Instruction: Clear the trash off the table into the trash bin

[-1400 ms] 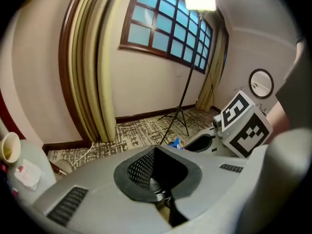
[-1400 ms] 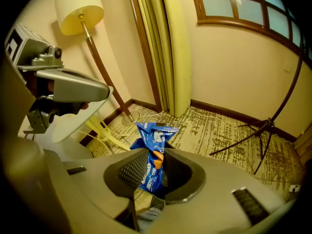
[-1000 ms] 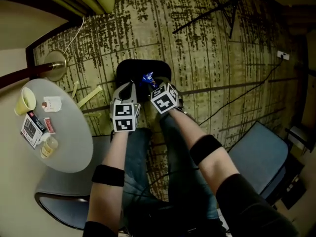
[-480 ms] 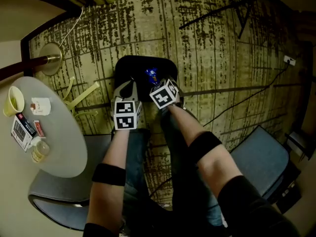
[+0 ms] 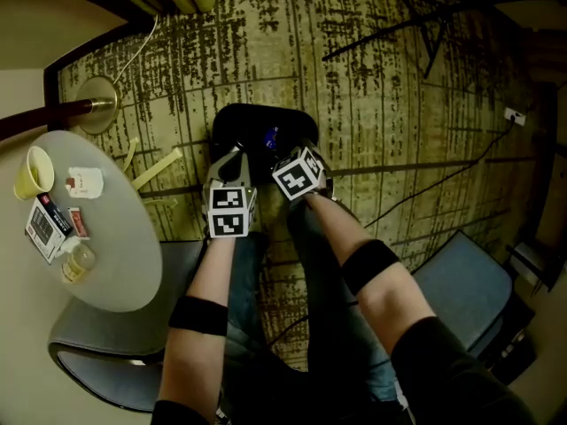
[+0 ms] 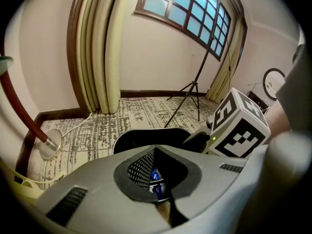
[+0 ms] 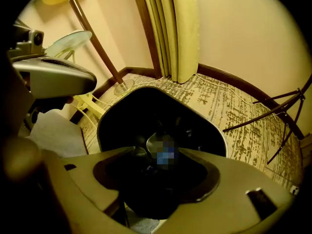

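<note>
A black trash bin (image 5: 239, 124) stands on the patterned carpet in front of my knees. A blue wrapper (image 5: 270, 137) lies loose inside it, also seen in the right gripper view as the wrapper (image 7: 165, 155) on the bin's (image 7: 197, 112) bottom. My right gripper (image 5: 285, 153) hangs over the bin's mouth; its jaws have just been opening and stand open (image 7: 158, 152) with nothing pressed between them. My left gripper (image 5: 232, 155) is over the bin's near left rim, shut (image 6: 156, 150) and holding nothing; the bin (image 6: 130, 138) shows beyond it.
A round grey table (image 5: 133, 264) at the left bears a yellow cup (image 5: 35, 171), a white packet (image 5: 84, 182), a box (image 5: 46, 227), a red packet (image 5: 78, 222) and a small jar (image 5: 78, 259). A lamp base (image 5: 97, 113), yellow strips (image 5: 155, 171), cables and blue-grey chairs (image 5: 461, 282) surround me.
The blue wrapper was at the right gripper's tips above the bin; now it lies down inside the bin, let go. Both grippers have sunk toward the bin.
</note>
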The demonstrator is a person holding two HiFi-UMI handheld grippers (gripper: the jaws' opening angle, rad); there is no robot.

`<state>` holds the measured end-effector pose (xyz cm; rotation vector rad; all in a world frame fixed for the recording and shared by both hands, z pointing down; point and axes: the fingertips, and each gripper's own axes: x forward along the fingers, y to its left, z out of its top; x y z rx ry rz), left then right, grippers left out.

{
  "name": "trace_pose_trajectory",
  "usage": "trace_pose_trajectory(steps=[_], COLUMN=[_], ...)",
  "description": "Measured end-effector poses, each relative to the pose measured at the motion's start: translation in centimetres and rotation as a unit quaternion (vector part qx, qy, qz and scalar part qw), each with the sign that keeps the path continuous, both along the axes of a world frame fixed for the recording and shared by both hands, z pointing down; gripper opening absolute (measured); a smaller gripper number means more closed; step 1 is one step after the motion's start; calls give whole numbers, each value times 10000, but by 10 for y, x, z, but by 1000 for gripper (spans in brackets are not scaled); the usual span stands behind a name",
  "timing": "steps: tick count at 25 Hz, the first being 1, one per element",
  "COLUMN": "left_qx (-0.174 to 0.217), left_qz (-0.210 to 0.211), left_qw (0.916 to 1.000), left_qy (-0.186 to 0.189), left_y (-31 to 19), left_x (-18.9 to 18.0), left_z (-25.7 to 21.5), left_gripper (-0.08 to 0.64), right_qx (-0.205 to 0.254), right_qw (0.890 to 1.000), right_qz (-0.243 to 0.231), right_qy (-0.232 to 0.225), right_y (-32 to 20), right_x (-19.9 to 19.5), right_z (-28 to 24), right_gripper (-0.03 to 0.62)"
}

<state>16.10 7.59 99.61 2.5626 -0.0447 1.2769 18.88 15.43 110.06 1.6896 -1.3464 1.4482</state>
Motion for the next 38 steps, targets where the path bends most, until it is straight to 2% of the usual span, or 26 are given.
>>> trace_pose_trajectory(steps=[2, 5, 10, 13, 16, 18, 22, 26, 30, 38], left_qx=[-5, -10, 23, 111, 213, 322, 693, 1069, 1370, 1750], left_qz=[-16, -74, -344, -514, -754, -1098, -1799, -2348, -3108, -4303], left_qw=[10000, 9999, 9992, 9978, 9949, 9901, 9751, 9597, 9344, 8804], left_qy=[9, 67, 208, 408, 637, 815, 1094, 1111, 1069, 951], left_y=[1, 2, -5, -13, -21, -34, -60, -84, -108, -122], left_x=[-4, -7, -15, -25, -38, -48, -75, -122, -189, -318], left_z=[-15, -55, -158, -232, -305, -349, -421, -465, -495, -532], left_gripper=[0, 0, 0, 0, 0, 0, 0, 0, 0, 0], right_qx=[35, 218, 643, 941, 1245, 1508, 2135, 2576, 2897, 3295], right_qw=[10000, 9997, 9968, 9930, 9876, 9812, 9620, 9433, 9224, 8682], right_qz=[-5, -20, -184, -348, -600, -882, -1456, -1919, -2474, -3705], right_qy=[29, 86, 430, 627, 741, 816, 882, 832, 637, 199], right_y=[2, -3, -14, -31, -52, -73, -112, -139, -168, -202], right_x=[-1, 4, 12, 12, 5, 0, -16, -48, -99, -221], right_z=[-17, -70, -192, -275, -352, -398, -478, -532, -566, -610], right_gripper=[293, 280, 88, 18, 2, 2, 2, 2, 2, 3])
